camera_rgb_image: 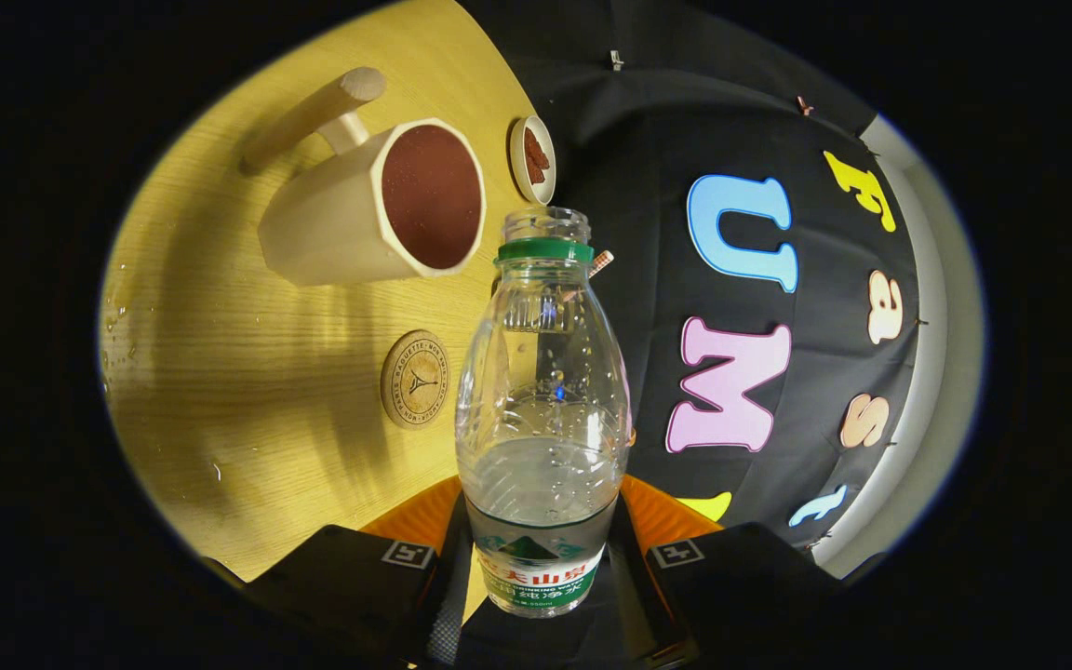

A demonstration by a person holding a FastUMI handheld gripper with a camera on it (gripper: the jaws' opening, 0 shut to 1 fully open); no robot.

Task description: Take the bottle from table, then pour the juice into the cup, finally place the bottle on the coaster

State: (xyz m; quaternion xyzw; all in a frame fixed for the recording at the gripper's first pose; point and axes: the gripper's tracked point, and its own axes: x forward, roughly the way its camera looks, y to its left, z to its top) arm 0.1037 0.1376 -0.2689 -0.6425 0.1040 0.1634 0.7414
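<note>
Gripper view. The wooden table (247, 391) is tilted in my view, its far edge meeting the booth wall. The bottle (543, 409) is off the table and pinched by my gripper (541, 577): both fingers press on its labelled lower body from either side. It is clear plastic with a green neck ring, uncapped, about a third full of clear liquid, its mouth pointing away from the fingers. Beyond the bottle and to its left, the cream mug (373, 209) stands on the table near the far edge; it has a faceted rim, a peg-like handle on its far side, and a dark reddish filling. The round coaster (416, 379) lies flat on the table, nearer to me than the mug, just left of the bottle. A small dish (533, 158) with brown pieces sits by the far edge, beside the mug
</note>
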